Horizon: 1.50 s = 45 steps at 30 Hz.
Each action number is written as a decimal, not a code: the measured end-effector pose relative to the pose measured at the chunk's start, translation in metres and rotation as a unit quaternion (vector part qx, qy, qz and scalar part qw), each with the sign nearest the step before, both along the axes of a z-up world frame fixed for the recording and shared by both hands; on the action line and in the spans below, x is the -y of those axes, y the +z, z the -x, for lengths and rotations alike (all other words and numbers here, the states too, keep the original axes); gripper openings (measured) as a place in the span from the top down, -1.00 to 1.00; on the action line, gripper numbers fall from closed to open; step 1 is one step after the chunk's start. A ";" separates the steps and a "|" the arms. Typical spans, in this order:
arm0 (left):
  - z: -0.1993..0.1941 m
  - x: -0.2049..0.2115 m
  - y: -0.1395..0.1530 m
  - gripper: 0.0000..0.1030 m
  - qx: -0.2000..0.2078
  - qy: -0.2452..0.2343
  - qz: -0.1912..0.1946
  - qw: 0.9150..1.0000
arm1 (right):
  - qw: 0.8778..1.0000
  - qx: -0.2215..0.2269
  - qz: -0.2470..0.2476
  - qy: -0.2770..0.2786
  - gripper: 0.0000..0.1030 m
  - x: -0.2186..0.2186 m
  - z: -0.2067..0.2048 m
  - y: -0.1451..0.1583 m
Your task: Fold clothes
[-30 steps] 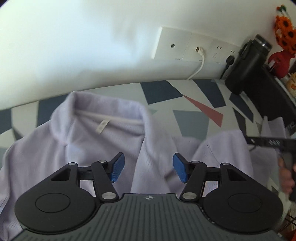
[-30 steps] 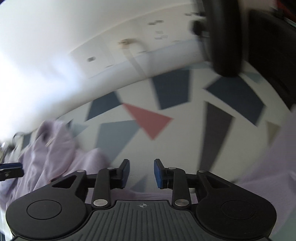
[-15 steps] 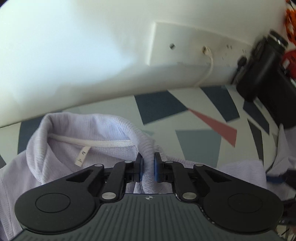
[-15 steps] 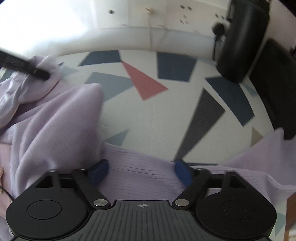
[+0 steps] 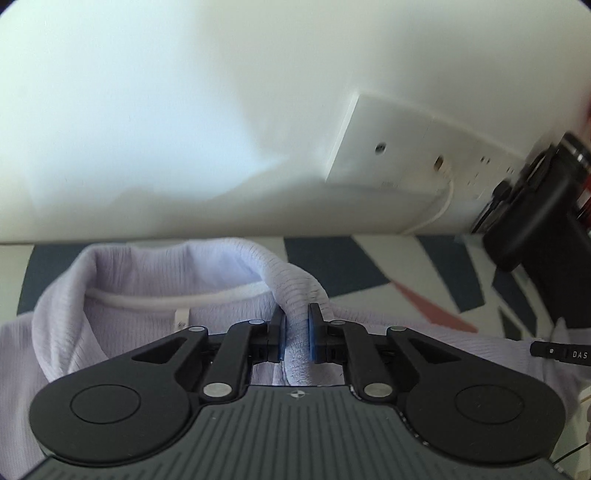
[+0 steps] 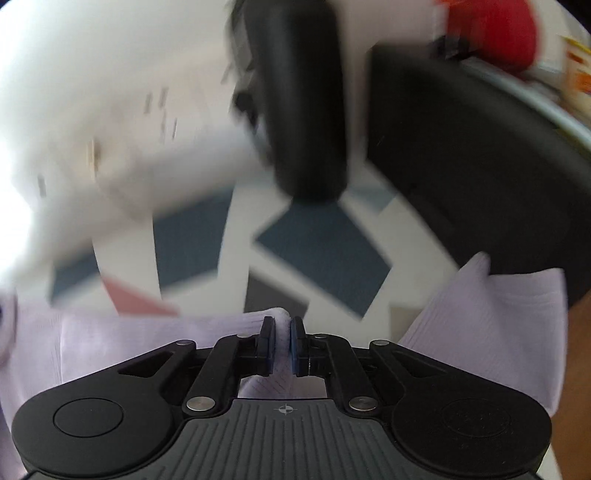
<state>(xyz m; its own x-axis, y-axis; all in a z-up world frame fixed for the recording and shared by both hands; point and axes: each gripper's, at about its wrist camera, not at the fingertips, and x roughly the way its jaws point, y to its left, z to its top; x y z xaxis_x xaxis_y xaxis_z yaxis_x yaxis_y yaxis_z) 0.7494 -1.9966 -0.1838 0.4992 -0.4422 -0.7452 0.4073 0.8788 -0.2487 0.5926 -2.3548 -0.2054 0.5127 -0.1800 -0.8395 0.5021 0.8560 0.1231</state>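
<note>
A lilac ribbed top (image 5: 147, 273) lies on the patterned tablecloth (image 6: 325, 251), its collar with the white neck tape and label turned up toward the wall. My left gripper (image 5: 296, 317) is shut on a bunched fold of the collar's right edge. In the blurred right wrist view, my right gripper (image 6: 282, 325) has its jaws closing, and a small fold of the top's edge (image 6: 110, 339) is pinched between the pads. A further flap of the top (image 6: 498, 306) lies to the right. The right gripper's black finger (image 5: 557, 352) shows at the left wrist view's right edge.
A white wall with a socket plate (image 5: 399, 155) and a white cable (image 5: 439, 210) rises just behind the table. A black flask (image 6: 303, 103) and a large black object (image 6: 461, 166) stand at the back right, with something red (image 6: 495, 33) behind.
The left gripper shut on the collar fold and drew nearer the wall. The right gripper spread over the top's edge, then closed on a fold, and swung toward the black flask.
</note>
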 end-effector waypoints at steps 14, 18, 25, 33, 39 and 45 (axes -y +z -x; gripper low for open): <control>0.000 -0.018 -0.016 0.11 -0.083 -0.052 0.035 0.995 | 0.969 -0.021 0.028 0.243 -0.34 -0.069 -0.048 -0.009; 0.014 -0.014 -0.013 0.74 -0.056 -0.067 0.012 0.996 | 0.964 -0.027 0.040 0.262 -0.02 -0.076 -0.036 -0.014; 0.006 -0.017 0.009 0.77 -0.017 -0.022 0.039 0.999 | 0.980 0.025 0.066 0.183 0.95 -0.076 -0.040 0.002; -0.008 0.004 -0.006 0.78 -0.011 0.017 0.015 1.000 | 0.981 0.014 0.098 0.164 0.96 -0.073 -0.075 0.003; -0.010 0.011 0.002 0.78 0.009 0.036 0.032 0.999 | 0.983 0.024 0.110 0.144 0.97 -0.067 -0.074 0.009; -0.015 0.019 0.005 0.78 0.015 0.051 0.030 0.998 | 0.984 0.040 0.119 0.125 0.97 -0.063 -0.088 0.020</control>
